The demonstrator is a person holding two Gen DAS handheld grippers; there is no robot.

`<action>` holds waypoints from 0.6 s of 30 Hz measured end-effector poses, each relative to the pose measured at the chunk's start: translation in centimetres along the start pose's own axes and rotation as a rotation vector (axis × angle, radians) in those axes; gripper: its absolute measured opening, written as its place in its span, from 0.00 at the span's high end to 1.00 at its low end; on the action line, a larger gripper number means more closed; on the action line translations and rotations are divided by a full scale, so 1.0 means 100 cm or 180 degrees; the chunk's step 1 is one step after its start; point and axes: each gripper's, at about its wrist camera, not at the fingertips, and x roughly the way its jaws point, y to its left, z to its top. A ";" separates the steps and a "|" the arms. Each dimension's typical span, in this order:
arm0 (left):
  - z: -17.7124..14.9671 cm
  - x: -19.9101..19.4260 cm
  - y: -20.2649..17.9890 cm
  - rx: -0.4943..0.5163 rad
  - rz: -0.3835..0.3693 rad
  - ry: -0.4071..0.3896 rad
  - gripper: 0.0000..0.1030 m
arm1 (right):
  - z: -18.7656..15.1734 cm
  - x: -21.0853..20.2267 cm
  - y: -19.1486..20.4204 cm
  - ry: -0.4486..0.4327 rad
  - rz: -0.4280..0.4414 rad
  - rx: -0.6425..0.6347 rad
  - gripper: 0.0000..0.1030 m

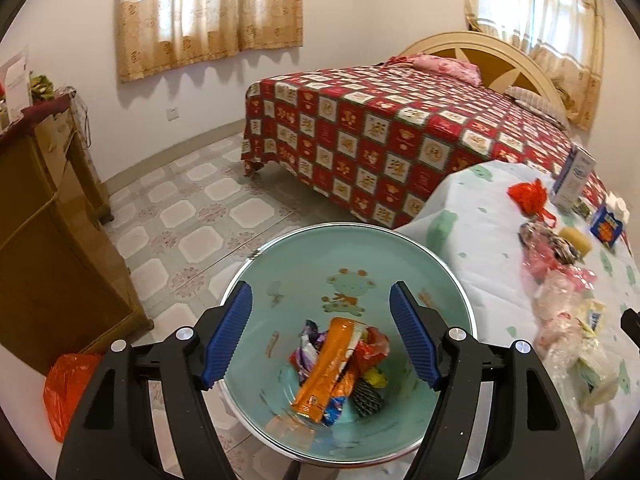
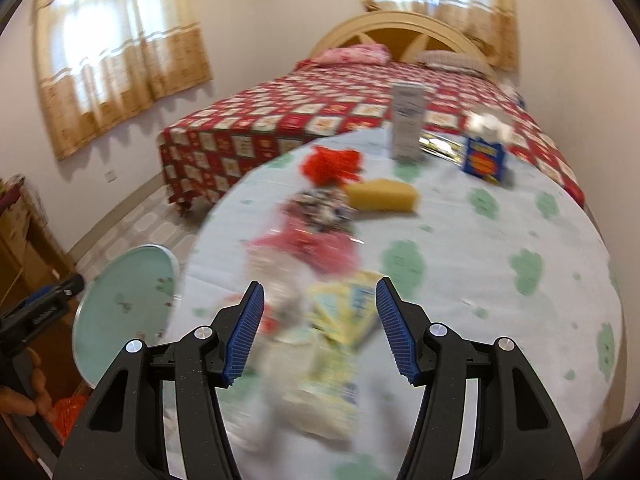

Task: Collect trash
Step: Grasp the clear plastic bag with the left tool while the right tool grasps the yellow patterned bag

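Observation:
My left gripper (image 1: pixel 320 332) hangs open above a pale green bin (image 1: pixel 404 256) beside the round table. At the bin's bottom lie an orange wrapper (image 1: pixel 326 368) and other crumpled wrappers; nothing sits between the blue pads. In the blurred right wrist view my right gripper (image 2: pixel 320 332) stands open over the table's trash pile: yellow packets (image 2: pixel 344 312), clear plastic and pink wrappers (image 2: pixel 316 248). Nothing is gripped there. The same pile of plastic and wrappers (image 1: pixel 568 320) shows at the right of the left wrist view. The bin (image 2: pixel 124 300) and the left gripper (image 2: pixel 44 312) appear at the left of the right wrist view.
On the table with its white, green-spotted cloth (image 2: pixel 500 280) stand a yellow sponge (image 2: pixel 380 196), a red bag (image 2: pixel 332 164), a white carton (image 2: pixel 408 120) and a blue box (image 2: pixel 484 160). Behind is a bed with a red cover (image 1: pixel 380 132). A wooden cabinet (image 1: pixel 48 220) and an orange bag (image 1: pixel 68 388) are on the left.

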 end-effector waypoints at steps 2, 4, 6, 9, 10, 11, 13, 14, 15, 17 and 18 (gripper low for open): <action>-0.002 -0.001 -0.008 0.0043 -0.0059 0.0006 0.31 | -0.003 -0.002 -0.013 0.0017 -0.0039 0.0057 0.43; -0.004 -0.002 -0.016 0.0061 -0.0152 0.0029 0.28 | -0.006 -0.004 -0.026 0.0028 -0.0046 0.0112 0.43; -0.008 -0.003 -0.023 0.0080 -0.0228 0.0039 0.24 | -0.009 -0.005 -0.033 0.0039 -0.0031 0.0125 0.43; -0.015 -0.008 -0.039 0.0209 -0.0310 0.0036 0.24 | -0.011 -0.002 -0.040 0.0119 0.0096 0.0201 0.43; -0.017 -0.010 -0.043 0.0244 -0.0312 0.0024 0.24 | -0.012 0.002 -0.038 0.0176 0.0170 0.0237 0.43; -0.020 -0.013 -0.046 0.0256 -0.0316 0.0017 0.24 | -0.011 0.004 -0.036 0.0194 0.0196 0.0240 0.43; -0.026 -0.019 -0.050 0.0226 -0.0353 0.0013 0.24 | -0.012 0.011 -0.027 0.0256 0.0295 0.0211 0.43; -0.028 -0.021 -0.050 0.0201 -0.0387 0.0020 0.24 | -0.012 0.013 -0.025 0.0272 0.0312 0.0210 0.43; -0.030 -0.024 -0.051 0.0175 -0.0423 0.0028 0.24 | -0.011 0.018 -0.022 0.0292 0.0318 0.0227 0.43; -0.033 -0.027 -0.052 0.0175 -0.0428 0.0035 0.24 | -0.011 0.027 -0.017 0.0371 0.0338 0.0251 0.43; -0.033 -0.029 -0.054 0.0196 -0.0420 0.0031 0.24 | -0.012 0.032 -0.012 0.0432 0.0348 0.0233 0.43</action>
